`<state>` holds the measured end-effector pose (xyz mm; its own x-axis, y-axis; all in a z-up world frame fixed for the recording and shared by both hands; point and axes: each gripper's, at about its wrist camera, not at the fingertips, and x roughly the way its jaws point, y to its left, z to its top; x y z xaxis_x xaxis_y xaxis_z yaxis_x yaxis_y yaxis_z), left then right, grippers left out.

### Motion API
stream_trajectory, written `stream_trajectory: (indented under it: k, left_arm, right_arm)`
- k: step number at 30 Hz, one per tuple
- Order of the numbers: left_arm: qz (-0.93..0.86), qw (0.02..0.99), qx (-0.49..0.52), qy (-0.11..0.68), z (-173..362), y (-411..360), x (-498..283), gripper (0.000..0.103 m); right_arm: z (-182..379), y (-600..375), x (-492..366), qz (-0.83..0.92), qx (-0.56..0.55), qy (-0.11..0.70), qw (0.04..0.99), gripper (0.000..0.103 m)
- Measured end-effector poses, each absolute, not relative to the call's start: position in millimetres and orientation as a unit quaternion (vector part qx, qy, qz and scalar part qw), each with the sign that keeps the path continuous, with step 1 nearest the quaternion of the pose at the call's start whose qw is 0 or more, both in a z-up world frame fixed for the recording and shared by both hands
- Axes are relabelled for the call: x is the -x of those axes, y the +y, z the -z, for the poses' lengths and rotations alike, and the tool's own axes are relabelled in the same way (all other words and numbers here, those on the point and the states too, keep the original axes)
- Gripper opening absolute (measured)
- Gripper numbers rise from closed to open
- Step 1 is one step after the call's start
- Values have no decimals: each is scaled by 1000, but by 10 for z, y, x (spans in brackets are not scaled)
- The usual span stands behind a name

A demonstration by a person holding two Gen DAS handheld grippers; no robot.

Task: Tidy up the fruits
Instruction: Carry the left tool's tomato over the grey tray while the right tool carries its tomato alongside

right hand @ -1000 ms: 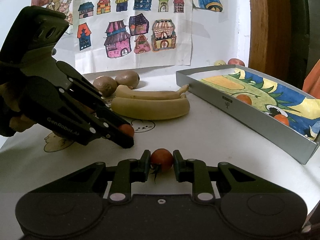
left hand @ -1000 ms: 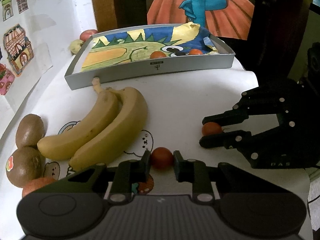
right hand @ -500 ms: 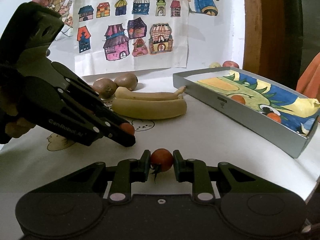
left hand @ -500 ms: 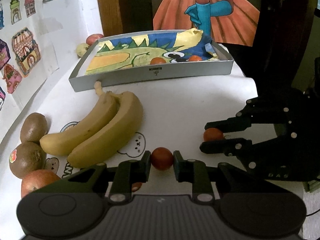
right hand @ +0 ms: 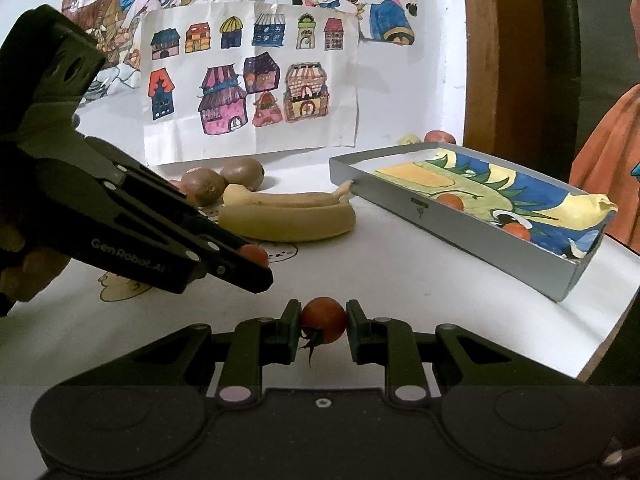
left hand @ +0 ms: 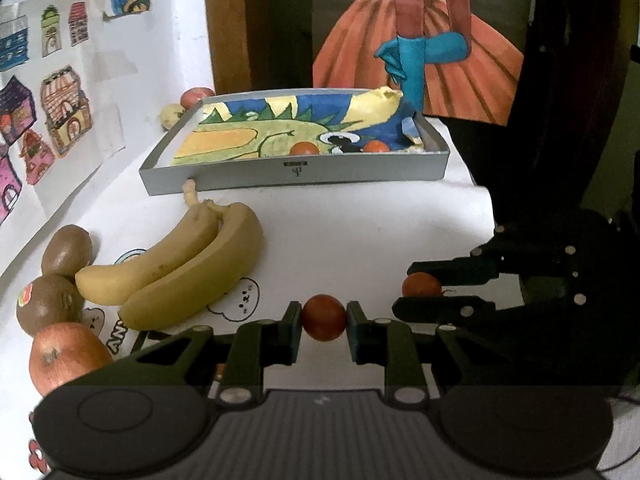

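My left tool (left hand: 324, 318) is pinched on a small round tomato (left hand: 323, 317), smooth and dark red, seated squarely between the two black pads; my right tool (right hand: 323, 320) grips a second tomato (right hand: 323, 319) the same way, its green stem hanging below the fruit. From the left camera the right tool sits just to my right, near the white surface (left hand: 352, 220) where it drops off into dark at the right edge. Ahead of both tools lies a bare stretch of white, open up to the tray (left hand: 360, 166), a shallow grey metal rectangle with straight walls and a bright painted sheet lining its floor. Two more tomatoes (left hand: 304, 148) rest inside it against the near wall. To my left, two curved yellow bananas (left hand: 188, 272) lie side by side, their joined stem tip just at the tray's near corner, which narrows that side. Beyond them sit two fuzzy brown kiwis (left hand: 66, 246), one with a sticker, and a smooth red apple (left hand: 66, 352) near the left edge by the wall with paper drawings. Behind the tray's far left corner two more round fruits (left hand: 196, 96), one red and one pale, sit against the wall.
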<state>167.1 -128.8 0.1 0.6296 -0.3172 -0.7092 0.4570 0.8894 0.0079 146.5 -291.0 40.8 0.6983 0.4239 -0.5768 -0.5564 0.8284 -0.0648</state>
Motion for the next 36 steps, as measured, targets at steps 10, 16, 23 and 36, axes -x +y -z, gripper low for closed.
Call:
stream_trajectory:
  k: [10,16,23,36]
  left_arm:
    - [185,921,-53,340,-108,-1392,-1635,26]
    - [175,929,-37,324,-155,-1519,-1729,26]
    - [170,939,-22,298,-216,-1738,-1904,26]
    - [144,960,19,241,-61,-2017,-2342,26]
  right_arm:
    - [-540,-3042,-1390,-239,120,249,931,25]
    - [-589,-3134,-1452,-222,116,235,939,26]
    - [-674,-3280,-1611,-201,114,219,948,26]
    - [-721,-3721,-2050,-145,112,194,964,26]
